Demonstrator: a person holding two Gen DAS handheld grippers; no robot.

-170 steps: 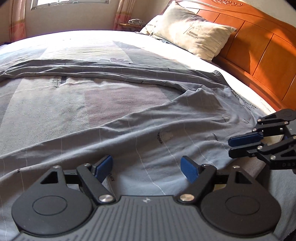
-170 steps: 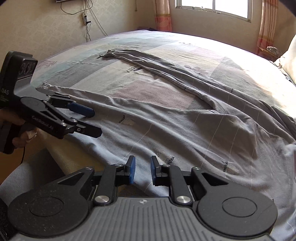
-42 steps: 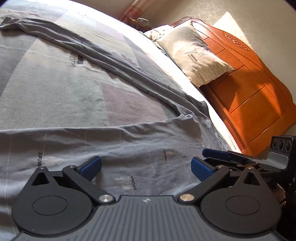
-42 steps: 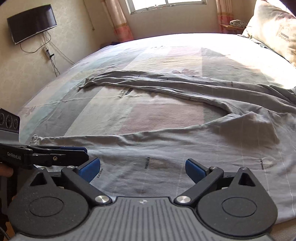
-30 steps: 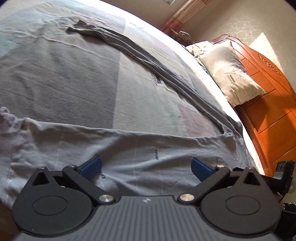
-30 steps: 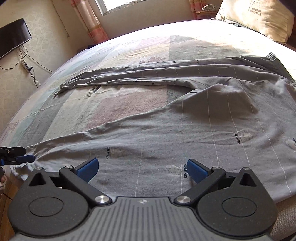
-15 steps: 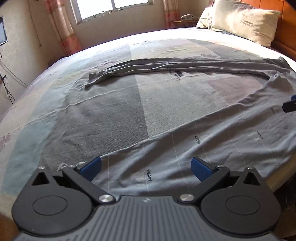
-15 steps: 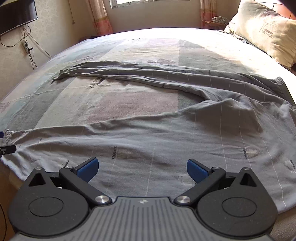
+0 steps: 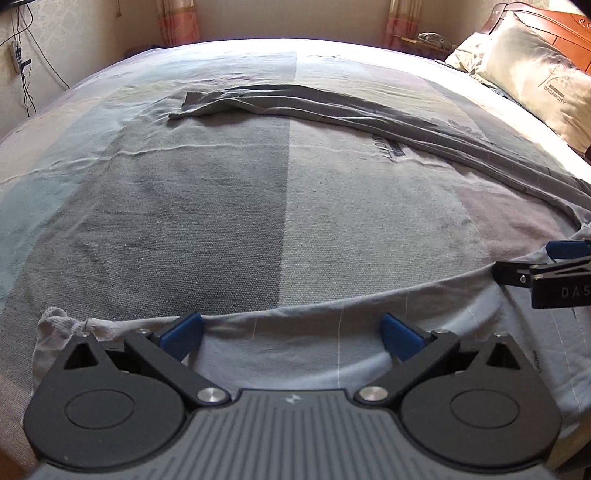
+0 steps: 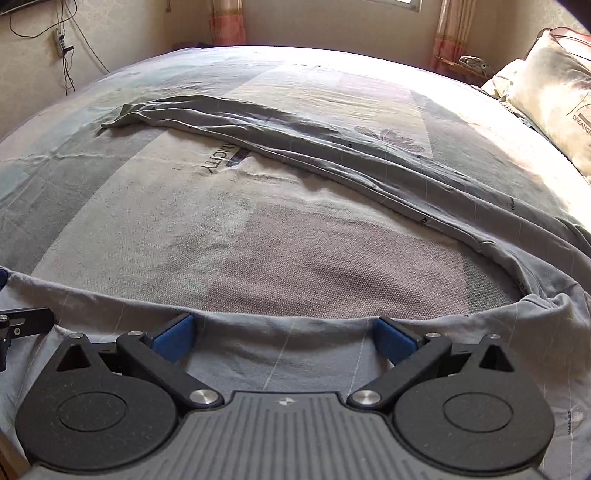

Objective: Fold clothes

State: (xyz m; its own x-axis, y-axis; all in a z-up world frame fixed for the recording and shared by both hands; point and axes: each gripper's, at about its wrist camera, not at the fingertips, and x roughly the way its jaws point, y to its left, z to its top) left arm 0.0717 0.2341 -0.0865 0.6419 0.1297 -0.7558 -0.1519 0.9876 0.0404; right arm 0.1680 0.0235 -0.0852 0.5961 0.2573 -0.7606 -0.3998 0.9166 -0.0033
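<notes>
Both your claws gape wide, empty — left gripper [image 9: 291,332] and right gripper [image 10: 282,334] over the grey trousers' [image 10: 295,354] near leg. Risk: pinching the bedsheet [image 9: 221,206] underneath too.

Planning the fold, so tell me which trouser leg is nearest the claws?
The near trouser leg, its edge running across the bed's front between both open claws; the far trouser leg stretches toward the window.

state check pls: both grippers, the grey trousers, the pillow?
left gripper: open, over the near trouser leg, close to its cuff end.
right gripper: open, over the same leg, toward the waist end.
grey trousers: unfolded, legs spread apart in a V on the bed, far leg creased lengthwise.
pillow: lying at the head end, against the headboard.
</notes>
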